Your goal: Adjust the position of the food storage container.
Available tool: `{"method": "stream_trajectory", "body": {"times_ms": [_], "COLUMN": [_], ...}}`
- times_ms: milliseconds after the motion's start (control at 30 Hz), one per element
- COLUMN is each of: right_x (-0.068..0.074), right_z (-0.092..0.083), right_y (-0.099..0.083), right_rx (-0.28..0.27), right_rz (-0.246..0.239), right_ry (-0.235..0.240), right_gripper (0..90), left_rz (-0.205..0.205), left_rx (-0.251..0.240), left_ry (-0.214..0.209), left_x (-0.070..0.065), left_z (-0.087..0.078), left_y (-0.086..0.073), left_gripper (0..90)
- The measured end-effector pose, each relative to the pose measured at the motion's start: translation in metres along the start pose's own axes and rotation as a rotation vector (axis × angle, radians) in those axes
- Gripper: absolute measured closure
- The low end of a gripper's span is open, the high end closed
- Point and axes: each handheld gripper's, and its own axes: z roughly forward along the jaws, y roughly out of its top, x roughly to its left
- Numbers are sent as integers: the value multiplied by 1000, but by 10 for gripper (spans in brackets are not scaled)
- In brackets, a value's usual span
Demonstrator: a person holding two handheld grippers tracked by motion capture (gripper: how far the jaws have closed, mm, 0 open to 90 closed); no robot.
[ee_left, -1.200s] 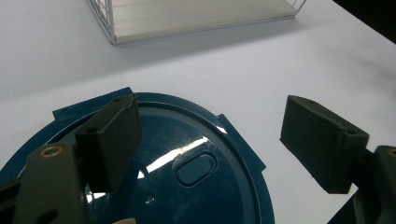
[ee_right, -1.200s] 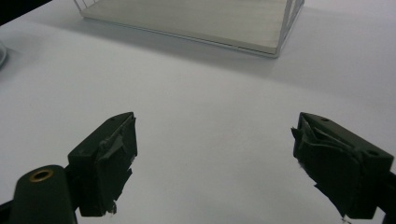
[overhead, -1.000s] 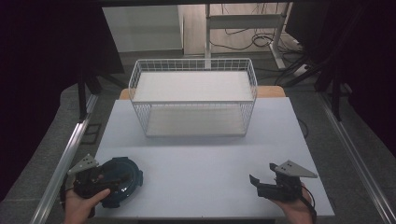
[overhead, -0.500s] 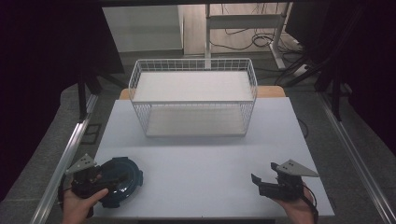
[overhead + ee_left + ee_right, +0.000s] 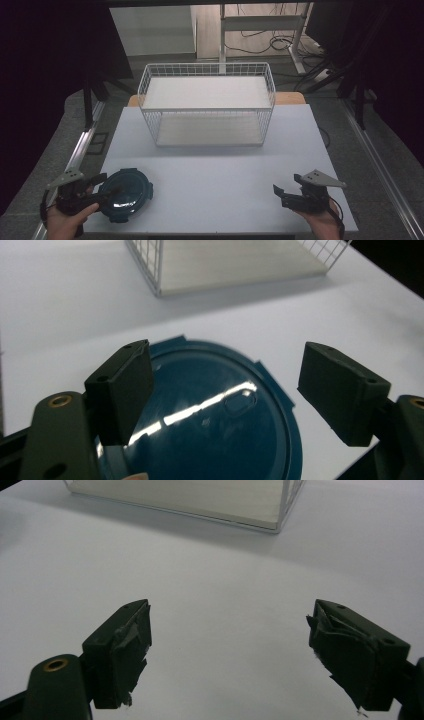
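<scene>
A round dark teal lid (image 5: 126, 194) lies flat on the white table (image 5: 215, 170) near its front left corner. My left gripper (image 5: 101, 186) is at the lid's left edge, held by a hand. In the left gripper view the lid (image 5: 210, 425) lies under the left gripper (image 5: 227, 377), whose jaws stand wide apart and touch nothing. My right gripper (image 5: 287, 187) hovers at the front right over bare table. In its own view the right gripper (image 5: 230, 630) is open; its jaws have just been closing a little, with nothing between them.
A white wire basket (image 5: 207, 102) with a pale floor stands at the middle back of the table; its corner shows as basket (image 5: 160, 270) and basket (image 5: 280, 510). Metal rails run along both sides of the table. Cables lie on the floor behind.
The left gripper has drawn back to the left, so it now sits at the lid's left edge instead of over it. The lid and the right hand have stayed put.
</scene>
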Motion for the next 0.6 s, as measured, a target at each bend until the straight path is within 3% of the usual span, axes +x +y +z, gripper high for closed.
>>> {"method": "stream_trajectory", "body": {"times_ms": [100, 233, 333, 600], "right_x": [-1, 1, 2, 5], "right_z": [0, 1, 0, 2], "right_y": [0, 1, 2, 2], "right_rx": [-2, -1, -8, 17], "right_rz": [10, 11, 46, 12], "right_ry": [1, 2, 41, 27], "right_gripper": [171, 171, 171, 171], "left_rz": [-11, -12, -9, -22], "left_rx": [28, 26, 36, 64], "left_ry": [35, 48, 77, 89], "left_x": [5, 10, 13, 20], "left_z": [-6, -17, -23, -32], "left_y": [-3, -6, -10, -21], "left_gripper": [233, 294, 374, 591]}}
